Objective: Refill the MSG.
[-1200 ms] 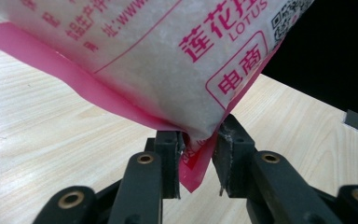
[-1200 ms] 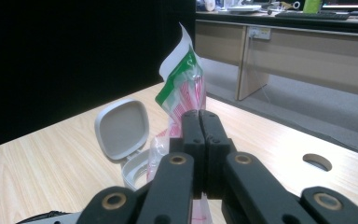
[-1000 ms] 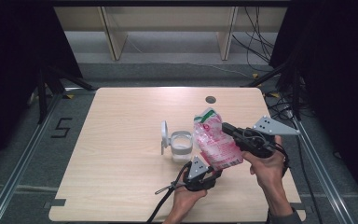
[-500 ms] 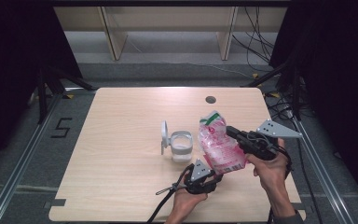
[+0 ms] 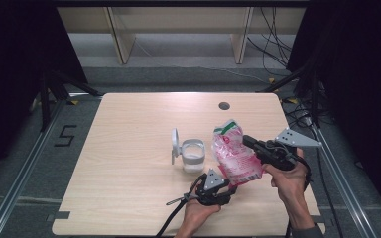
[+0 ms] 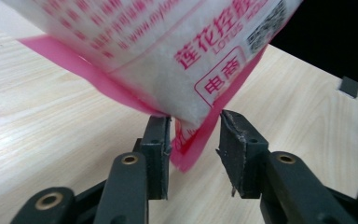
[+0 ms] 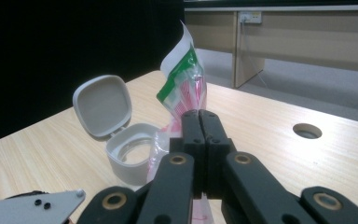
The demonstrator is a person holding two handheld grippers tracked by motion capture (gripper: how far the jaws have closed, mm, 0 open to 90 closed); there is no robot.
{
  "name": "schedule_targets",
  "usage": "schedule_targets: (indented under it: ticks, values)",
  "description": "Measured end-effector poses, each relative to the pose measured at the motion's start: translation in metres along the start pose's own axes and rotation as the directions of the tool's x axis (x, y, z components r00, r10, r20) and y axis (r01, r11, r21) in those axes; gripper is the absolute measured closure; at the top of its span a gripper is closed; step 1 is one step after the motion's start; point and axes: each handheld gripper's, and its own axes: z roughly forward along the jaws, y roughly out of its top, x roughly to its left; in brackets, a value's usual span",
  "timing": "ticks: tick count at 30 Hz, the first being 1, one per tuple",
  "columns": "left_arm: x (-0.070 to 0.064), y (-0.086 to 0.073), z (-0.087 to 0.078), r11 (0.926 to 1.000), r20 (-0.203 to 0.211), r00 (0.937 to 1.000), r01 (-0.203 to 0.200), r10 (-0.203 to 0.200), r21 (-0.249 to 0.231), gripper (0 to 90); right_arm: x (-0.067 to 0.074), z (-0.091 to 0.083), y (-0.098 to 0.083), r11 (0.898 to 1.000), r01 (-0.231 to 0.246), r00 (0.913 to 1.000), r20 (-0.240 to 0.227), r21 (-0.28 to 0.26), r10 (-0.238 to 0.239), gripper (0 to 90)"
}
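A pink and white bag (image 5: 235, 153) of white grains with a green top hangs tilted over the table (image 5: 129, 148), and my right gripper (image 5: 248, 140) is shut on its upper side. In the right gripper view the jaws (image 7: 199, 122) are pressed together on the bag's film (image 7: 186, 79). My left gripper (image 5: 230, 186) sits low under the bag. Its jaws (image 6: 195, 135) have just been opening; the bag's pink bottom corner (image 6: 186, 144) stands between them with a gap on one side.
A small white tub (image 5: 193, 154) with its hinged lid (image 5: 174, 144) flipped up stands just left of the bag. A round cable hole (image 5: 223, 105) is in the tabletop farther back. Shelving and cables lie beyond the table's far edge.
The right hand has sunk slightly toward the table's near right, taking the bag with it. The left gripper stayed put.
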Motion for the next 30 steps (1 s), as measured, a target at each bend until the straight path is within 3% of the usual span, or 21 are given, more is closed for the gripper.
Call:
schedule_targets:
  ticks: [2, 3, 4, 7, 8, 10, 15, 16, 18, 19, 21, 25, 26, 27, 28, 30]
  values:
    - [-0.001, 0.001, -0.001, 1.0, -0.006, 1.0, 0.005, -0.005, -0.008, 64.1, -0.002, 0.001, -0.003, 1.0, 0.012, 0.9997, 0.02, 0.016, -0.013, 90.0]
    - [0.0, 0.002, -0.002, 1.0, -0.001, 1.0, 0.002, -0.002, -0.01, 64.5, -0.002, 0.003, -0.006, 1.0, -0.003, 0.9997, 0.023, 0.03, 0.002, 90.0]
    - [-0.001, 0.002, -0.003, 0.9998, -0.014, 0.9999, 0.006, -0.006, -0.017, 64.5, -0.004, 0.004, -0.01, 0.999, -0.025, 0.9995, 0.019, 0.021, 0.024, 90.0]
    - [-0.001, 0.004, -0.006, 0.9996, -0.017, 0.9998, -0.01, 0.009, -0.025, 64.8, -0.01, 0.0, -0.011, 0.999, -0.042, 0.9983, 0.041, 0.015, 0.041, 90.0]
    - [-0.002, 0.004, -0.006, 0.9993, -0.015, 0.9999, -0.003, 0.002, -0.036, 64.7, -0.013, -0.001, -0.011, 1.0, -0.02, 0.9989, 0.042, 0.008, 0.02, 90.0]
    - [-0.002, 0.005, -0.008, 0.9992, -0.021, 0.9997, -0.011, 0.01, -0.038, 64.7, -0.012, -0.003, -0.013, 0.999, -0.047, 0.998, 0.044, 0.008, 0.046, 90.0]
    - [-0.003, 0.008, -0.013, 0.9986, -0.012, 0.9998, -0.015, 0.015, -0.05, 64.4, -0.017, -0.007, -0.014, 1.0, -0.025, 0.9982, 0.055, 0.004, 0.025, 90.0]
    - [-0.002, 0.008, -0.013, 0.9985, -0.002, 0.9999, -0.014, 0.013, -0.052, 64.3, -0.016, -0.008, -0.014, 0.999, -0.053, 0.9968, 0.06, 0.006, 0.053, 90.0]
    - [-0.002, 0.009, -0.017, 0.998, -0.001, 0.9999, -0.015, 0.015, -0.06, 64.0, -0.019, -0.009, -0.014, 1.0, -0.02, 0.9963, 0.083, 0.01, 0.019, 90.0]
    - [-0.002, 0.009, -0.018, 0.9979, 0.004, 0.9999, -0.016, 0.017, -0.063, 63.7, -0.019, -0.01, -0.015, 0.999, -0.049, 0.9954, 0.083, 0.012, 0.048, 90.0]
    - [-0.002, 0.009, -0.02, 0.9977, 0.009, 0.9998, -0.017, 0.017, -0.066, 63.3, -0.022, -0.011, -0.015, 0.999, -0.03, 0.9956, 0.089, 0.011, 0.029, 90.0]
    - [-0.003, 0.009, -0.03, 0.9964, -0.015, 0.9995, -0.027, 0.026, -0.08, 62.1, -0.028, -0.013, -0.019, 0.999, -0.03, 0.9933, 0.112, 0.012, 0.029, 90.0]
    - [-0.001, 0.009, -0.033, 0.9964, -0.013, 0.9993, -0.036, 0.035, -0.076, 62.1, -0.028, -0.014, -0.02, 0.998, -0.055, 0.9916, 0.117, 0.011, 0.054, 90.0]
    - [0.0, 0.009, -0.035, 0.9956, -0.015, 0.9993, -0.036, 0.035, -0.086, 62.0, -0.03, -0.014, -0.021, 0.999, -0.043, 0.9924, 0.116, 0.012, 0.041, 90.0]
    - [0.0, 0.008, -0.037, 0.9956, -0.016, 0.9995, -0.029, 0.028, -0.089, 62.0, -0.03, -0.015, -0.021, 0.998, -0.06, 0.99, 0.129, 0.019, 0.057, 90.0]
    - [0.003, 0.007, -0.042, 0.9959, -0.026, 0.9993, -0.028, 0.026, -0.086, 61.9, -0.035, -0.015, -0.023, 0.999, -0.042, 0.9906, 0.131, 0.018, 0.039, 90.0]
